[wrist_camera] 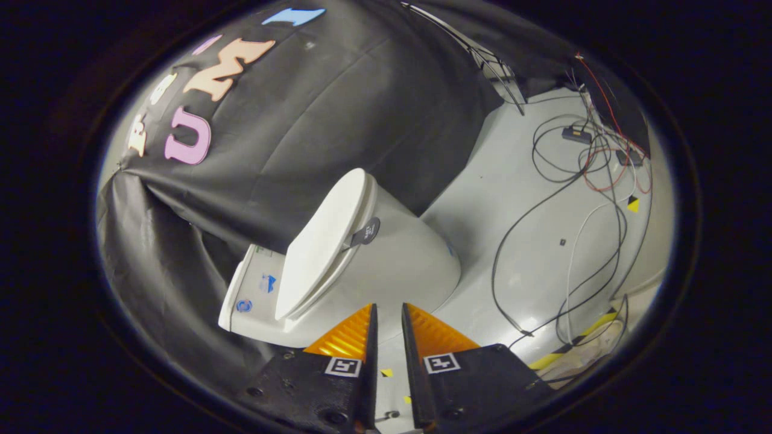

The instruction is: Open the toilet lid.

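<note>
The gripper (389, 313) is held with its fingers nearly closed, a narrow gap left between them and nothing grasped; the toilet (386, 265) is seen just beyond them, its lid (322, 241) down; cables (579, 199) are strewn on the floor (494, 181) to the right.

Tangled black, white and red cables (579, 199) are spread over the pale grey floor (482, 199). Yellow-and-black striped tape (594, 328) is laid near them.

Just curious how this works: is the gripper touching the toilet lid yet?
Apart. In the gripper view the gripper has narrowly parted fingers holding nothing, and the toilet lid lies beyond them, with toilet body showing between.
</note>
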`<state>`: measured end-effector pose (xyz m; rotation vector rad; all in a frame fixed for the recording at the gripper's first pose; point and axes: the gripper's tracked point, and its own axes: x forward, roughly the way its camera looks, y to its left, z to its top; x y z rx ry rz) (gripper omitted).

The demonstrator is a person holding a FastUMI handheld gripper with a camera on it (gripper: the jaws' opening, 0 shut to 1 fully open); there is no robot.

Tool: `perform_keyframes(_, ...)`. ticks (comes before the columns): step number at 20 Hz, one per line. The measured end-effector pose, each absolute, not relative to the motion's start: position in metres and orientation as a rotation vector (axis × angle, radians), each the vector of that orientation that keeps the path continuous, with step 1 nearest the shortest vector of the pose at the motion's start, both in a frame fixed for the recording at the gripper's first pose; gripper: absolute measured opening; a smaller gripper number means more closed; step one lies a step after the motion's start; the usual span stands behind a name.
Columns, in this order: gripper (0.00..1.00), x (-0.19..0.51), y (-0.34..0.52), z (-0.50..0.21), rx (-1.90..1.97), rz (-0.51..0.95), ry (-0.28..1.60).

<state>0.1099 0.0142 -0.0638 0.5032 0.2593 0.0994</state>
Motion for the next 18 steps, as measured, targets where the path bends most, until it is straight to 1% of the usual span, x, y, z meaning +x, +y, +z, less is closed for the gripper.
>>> perform_keyframes(2, 0.23, 0.128, 0.028, -0.06, 0.556, 0.16, 0.224)
perform_keyframes(3, 0.23, 0.137, 0.031, -0.062, 0.583, 0.166, 0.218)
perform_keyframes(8, 0.23, 0.196, 0.03, -0.058, 0.717, 0.097, 0.172)
perform_keyframes(11, 0.28, 0.224, 0.034, -0.048, 0.757, 0.074, 0.156)
perform_keyframes(15, 0.35, 0.248, 0.03, -0.024, 0.828, 0.074, 0.074)
perform_keyframes(18, 0.36, 0.257, 0.022, -0.011, 0.897, 0.096, 0.003)
